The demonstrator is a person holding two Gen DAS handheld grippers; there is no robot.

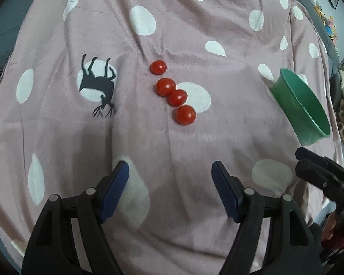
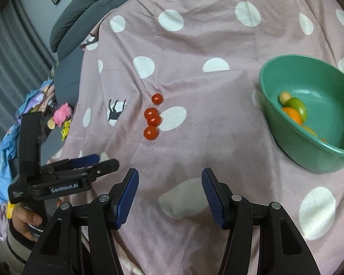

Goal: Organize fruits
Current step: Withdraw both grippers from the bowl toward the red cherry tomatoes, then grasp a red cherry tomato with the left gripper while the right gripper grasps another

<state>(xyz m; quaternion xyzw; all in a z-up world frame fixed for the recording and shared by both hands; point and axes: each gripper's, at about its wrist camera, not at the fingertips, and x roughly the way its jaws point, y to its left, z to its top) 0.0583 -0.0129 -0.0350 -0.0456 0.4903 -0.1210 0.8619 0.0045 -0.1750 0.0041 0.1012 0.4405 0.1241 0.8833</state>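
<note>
Here, four small, glossy red cherry tomatoes lie in a short diagonal row on a dusty-pink bedspread with white polka dots, roughly midway across the bed. The middle two touch each other, the nearest one sits just beside them, and the farthest one lies slightly apart. A black deer silhouette printed on a white dot lies to the left of the row. Toward the bed's right edge stands a round green plastic bowl, well apart from the tomatoes. The bowl holds an orange citrus fruit, a green fruit and other yellowish pieces too hidden to identify. The left tool hovers over the near part of the bedspread, its blue-padded fingers spread apart and holding nothing. The right tool hovers likewise, its fingers apart and empty. Grey pillows lie at the bed's far left corner.
</note>
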